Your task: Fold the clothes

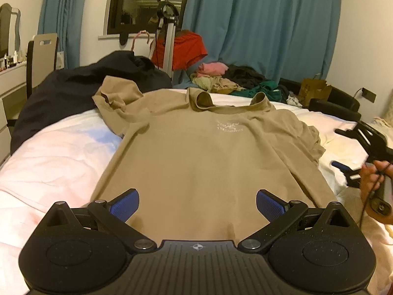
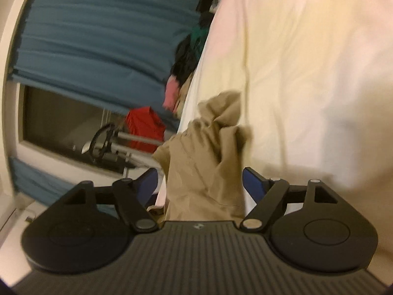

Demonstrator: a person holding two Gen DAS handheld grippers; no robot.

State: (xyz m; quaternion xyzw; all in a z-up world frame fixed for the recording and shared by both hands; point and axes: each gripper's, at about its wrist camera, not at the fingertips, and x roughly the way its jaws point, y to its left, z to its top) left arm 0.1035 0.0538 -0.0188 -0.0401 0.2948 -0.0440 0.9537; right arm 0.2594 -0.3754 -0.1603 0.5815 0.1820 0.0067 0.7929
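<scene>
**Fingers spread wide over the tan shirt**

Left gripper (image 1: 197, 205) fingers splayed above the tan T-shirt (image 1: 196, 162), which lies flat on the white bed (image 1: 49, 162). Right gripper (image 2: 199, 184) gapes too, empty, tilted beside the shirt's bunched sleeve (image 2: 216, 135).

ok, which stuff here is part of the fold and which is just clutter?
In play:
tan T-shirt, spread on the bed
left gripper, open
right gripper, open

Clutter:
clothes pile
red garment
dark bedding
paper bag
</scene>
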